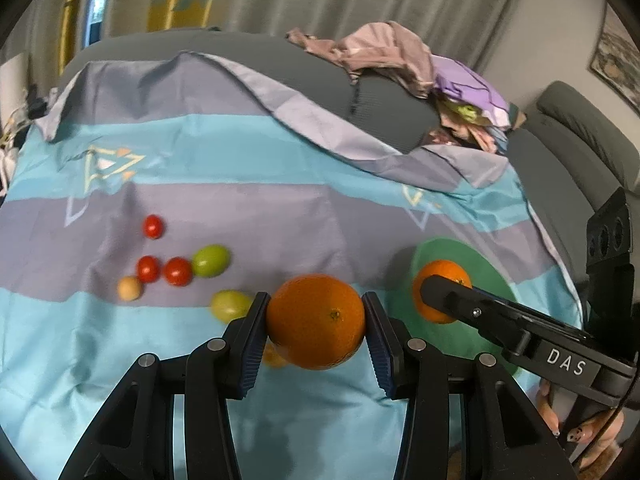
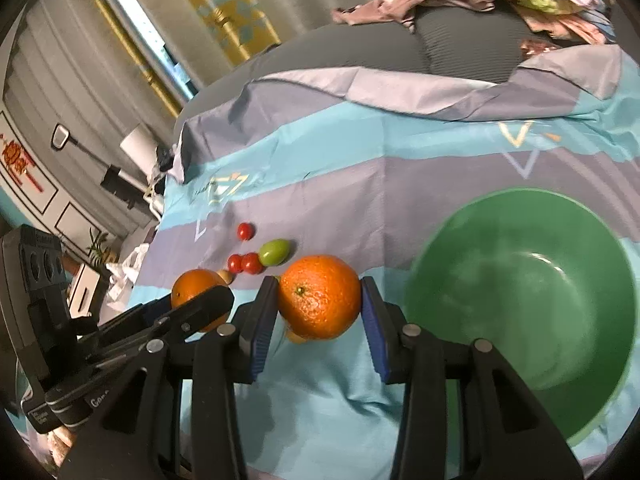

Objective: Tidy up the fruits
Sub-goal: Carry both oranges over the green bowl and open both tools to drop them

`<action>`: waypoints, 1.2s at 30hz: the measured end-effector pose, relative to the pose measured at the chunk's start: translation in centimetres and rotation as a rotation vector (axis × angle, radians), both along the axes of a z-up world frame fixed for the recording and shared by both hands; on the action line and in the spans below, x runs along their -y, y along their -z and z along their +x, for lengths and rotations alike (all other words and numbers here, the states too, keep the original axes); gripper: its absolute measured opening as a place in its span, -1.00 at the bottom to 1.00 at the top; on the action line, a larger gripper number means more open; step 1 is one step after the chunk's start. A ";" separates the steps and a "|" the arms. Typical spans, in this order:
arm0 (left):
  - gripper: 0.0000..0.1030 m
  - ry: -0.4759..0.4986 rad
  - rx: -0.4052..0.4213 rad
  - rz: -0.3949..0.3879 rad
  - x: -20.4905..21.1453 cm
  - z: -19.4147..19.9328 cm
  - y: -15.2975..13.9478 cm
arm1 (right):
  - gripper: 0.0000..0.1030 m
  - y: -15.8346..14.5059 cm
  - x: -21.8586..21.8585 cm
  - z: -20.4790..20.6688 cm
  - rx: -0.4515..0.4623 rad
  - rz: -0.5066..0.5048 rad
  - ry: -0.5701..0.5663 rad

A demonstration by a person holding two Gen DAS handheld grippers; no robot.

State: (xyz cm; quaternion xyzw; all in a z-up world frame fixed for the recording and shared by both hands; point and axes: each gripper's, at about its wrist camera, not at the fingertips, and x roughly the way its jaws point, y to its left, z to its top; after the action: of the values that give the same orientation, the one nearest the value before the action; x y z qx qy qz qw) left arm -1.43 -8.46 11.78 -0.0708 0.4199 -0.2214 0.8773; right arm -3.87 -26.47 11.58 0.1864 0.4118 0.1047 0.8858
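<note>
My left gripper [image 1: 316, 320] is shut on an orange [image 1: 315, 321] and holds it above the striped cloth. My right gripper [image 2: 320, 300] is shut on a second orange [image 2: 319, 298], just left of an empty green bowl [image 2: 524, 292]. In the left wrist view the right gripper's orange [image 1: 442, 276] hangs over the green bowl [image 1: 496, 280]. In the right wrist view the left gripper's orange [image 2: 196, 284] shows at the left. Red cherry tomatoes [image 1: 164, 270], green fruits [image 1: 211, 260] and a small beige fruit [image 1: 129, 288] lie on the cloth.
The blue and grey striped cloth [image 1: 280, 208] covers a grey sofa or bed. A heap of clothes [image 1: 400, 56] lies at the back right. Another small orange fruit [image 1: 274, 358] lies under the left gripper. A grey armchair [image 1: 580, 140] stands at the right.
</note>
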 end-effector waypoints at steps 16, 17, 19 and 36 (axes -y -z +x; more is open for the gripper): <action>-0.11 0.172 -0.014 0.022 8.6 -0.7 0.9 | -0.18 1.3 8.0 -2.2 -0.035 0.019 0.220; -0.11 0.176 -0.016 0.023 9.0 -0.7 1.0 | -0.18 1.4 8.1 -2.2 -0.039 0.024 0.224; -0.11 0.189 -0.023 0.025 9.8 -0.7 1.3 | -0.18 1.6 8.6 -2.3 -0.047 0.024 0.232; -0.11 0.251 -0.076 0.075 14.4 -0.7 3.8 | -0.18 3.0 11.3 -2.5 -0.095 0.039 0.263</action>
State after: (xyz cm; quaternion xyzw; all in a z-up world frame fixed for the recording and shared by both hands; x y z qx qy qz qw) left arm -2.08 -22.87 7.93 0.0067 0.4663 -0.3108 0.8282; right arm -6.32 -37.74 8.60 0.2607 0.4233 -0.0134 0.8676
